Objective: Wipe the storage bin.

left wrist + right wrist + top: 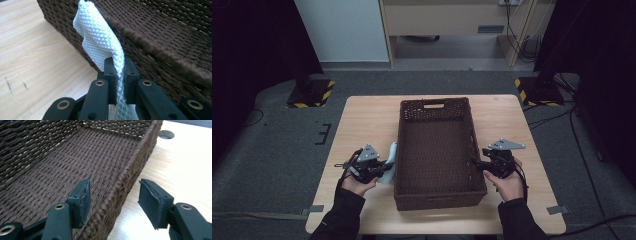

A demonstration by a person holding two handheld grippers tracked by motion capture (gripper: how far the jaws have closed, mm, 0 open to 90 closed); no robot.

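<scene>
Left claw [117,72] clenched on a white quilted cloth [100,37], pinched near one end; rest of cloth stands up against the outer left wall of the brown wicker basket [160,37], top edge reaching the rim. In the high view, left claw [384,165] and cloth [391,159] sit just left of the basket [404,150], low over the tabletop [362,120]. Right claw [113,200] released, jaws straddling the basket's right wall [130,180], one jaw inside, one outside, not yet closed on it; in the high view, right claw [475,162] at the right rim.

Likely step: getting the cloth into the basket, right side steadying.

To do well:
- Close right claw on the wall first, so the light basket cannot slide.
- Lift left claw straight up until the hanging end clears the rim; weave could snag the fabric.
- Carry over the basket floor, lower, then let go; avoid draping cloth over the rim.
- Keep grip firm, cloth is thin and may slip.
</scene>
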